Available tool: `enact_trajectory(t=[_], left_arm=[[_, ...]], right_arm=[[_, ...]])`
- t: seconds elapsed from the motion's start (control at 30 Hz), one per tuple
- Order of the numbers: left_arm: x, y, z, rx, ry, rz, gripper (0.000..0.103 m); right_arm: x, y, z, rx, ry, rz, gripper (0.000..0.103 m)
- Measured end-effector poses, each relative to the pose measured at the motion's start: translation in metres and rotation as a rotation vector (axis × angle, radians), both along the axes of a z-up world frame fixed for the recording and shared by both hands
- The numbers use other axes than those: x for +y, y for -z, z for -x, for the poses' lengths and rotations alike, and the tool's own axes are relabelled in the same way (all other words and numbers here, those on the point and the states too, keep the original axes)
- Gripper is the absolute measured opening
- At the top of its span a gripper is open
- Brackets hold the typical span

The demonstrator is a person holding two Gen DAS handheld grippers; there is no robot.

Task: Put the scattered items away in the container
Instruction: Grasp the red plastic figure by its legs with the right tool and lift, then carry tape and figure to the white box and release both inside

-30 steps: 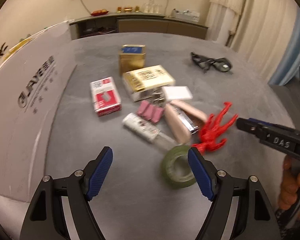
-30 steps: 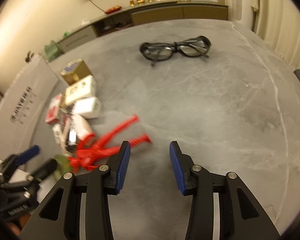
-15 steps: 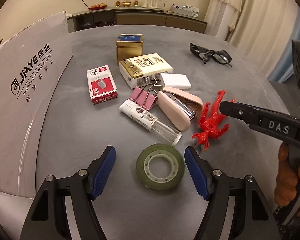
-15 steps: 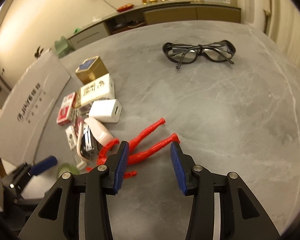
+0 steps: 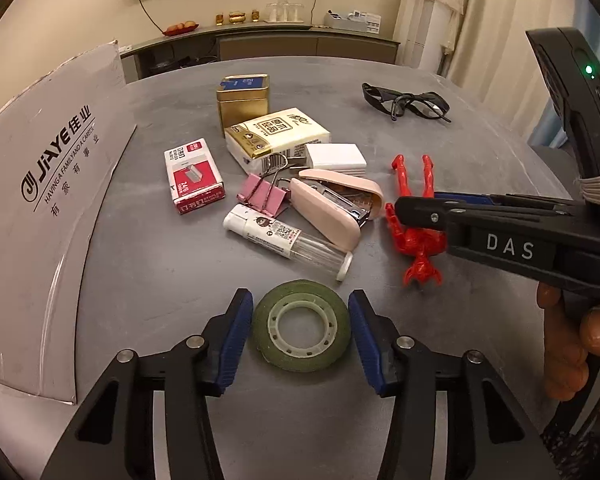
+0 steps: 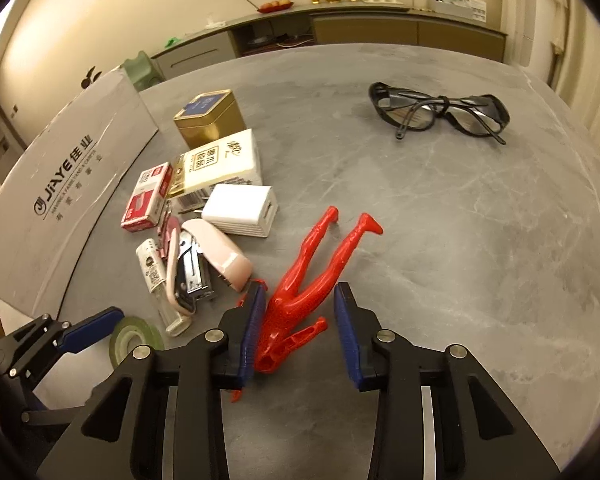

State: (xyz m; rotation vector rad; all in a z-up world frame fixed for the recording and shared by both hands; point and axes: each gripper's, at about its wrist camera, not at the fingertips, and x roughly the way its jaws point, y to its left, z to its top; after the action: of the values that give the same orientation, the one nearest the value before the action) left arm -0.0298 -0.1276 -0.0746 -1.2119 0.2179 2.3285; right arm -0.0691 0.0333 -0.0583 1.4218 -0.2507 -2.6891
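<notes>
Two pickups are set up: the tape point(image 5: 301, 332) lies near the table's point(image 6: 480, 240) front edge between the left gripper's point(image 5: 300, 336) spread jaws, the figure point(image 6: 300, 300) inside the open right gripper point(image 6: 298, 330). Next, close both, then carry to the box point(image 5: 48, 200) at the left edge.

Left wrist view sits low over the near edge of the table point(image 5: 148, 264), looking forward and slightly down across it to the far sideboard point(image 5: 304, 42), tape roll point(image 5: 302, 332) close under the lens. Right wrist view hovers close above the red figure point(image 6: 300, 300), facing the same way from further right. Both share the clutter pile, glasses point(image 6: 440, 114) and cardboard box point(image 5: 40, 208); each catches the other gripper at its edge.
</notes>
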Motion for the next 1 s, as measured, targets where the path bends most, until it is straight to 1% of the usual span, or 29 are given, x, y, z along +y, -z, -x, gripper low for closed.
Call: enact_trajectory(t=[0.07,0.13,0.17,0.23,0.27,0.3,0.37,0.4,0.5,0.67,0.83,0.9,1.0], left_arm=[[-0.001,-0.001,-0.001,-0.005,0.005,-0.008,0.051],[0.000,-0.002,-0.003,-0.002,0.014,-0.006,0.058],[0.001,-0.001,-0.003,-0.001,0.016,0.001,0.065],[0.002,0.002,-0.004,0.021,0.016,0.019,0.065],[0.002,0.002,-0.005,0.028,0.025,0.028,0.063],[0.003,0.002,-0.005,0.037,0.033,0.034,0.052],[0.002,0.001,-0.005,0.044,0.045,0.042,0.050],[0.001,0.000,-0.005,0.034,0.047,0.033,0.049],[-0.004,-0.005,-0.005,0.025,0.039,-0.002,0.049],[-0.007,-0.019,-0.008,0.051,0.041,-0.035,0.049],[-0.015,-0.031,-0.004,0.023,0.022,-0.094,0.049],[-0.017,-0.037,-0.004,0.025,0.016,-0.107,0.049],[-0.019,-0.048,-0.003,0.041,0.013,-0.118,0.049]], right_arm=[[0.000,0.000,0.000,0.005,0.002,0.005,0.038],[-0.003,0.002,0.000,0.017,0.002,-0.007,0.040],[-0.007,0.002,0.000,0.025,-0.006,-0.025,0.040],[-0.015,0.003,0.000,0.034,-0.029,-0.054,0.038],[-0.017,0.003,0.000,0.034,-0.039,-0.053,0.031],[-0.017,0.002,0.000,0.031,-0.045,-0.040,0.029],[-0.016,0.003,0.000,0.026,-0.046,-0.023,0.027],[-0.014,0.002,0.000,0.023,-0.046,-0.004,0.019],[-0.010,0.001,0.000,0.018,-0.035,0.022,0.018],[-0.008,-0.004,-0.001,0.025,-0.031,0.053,0.017],[-0.002,-0.013,-0.007,0.043,-0.021,0.108,0.017],[0.000,-0.015,-0.009,0.043,-0.017,0.141,0.017],[-0.002,-0.020,-0.012,0.049,-0.026,0.157,0.017]])
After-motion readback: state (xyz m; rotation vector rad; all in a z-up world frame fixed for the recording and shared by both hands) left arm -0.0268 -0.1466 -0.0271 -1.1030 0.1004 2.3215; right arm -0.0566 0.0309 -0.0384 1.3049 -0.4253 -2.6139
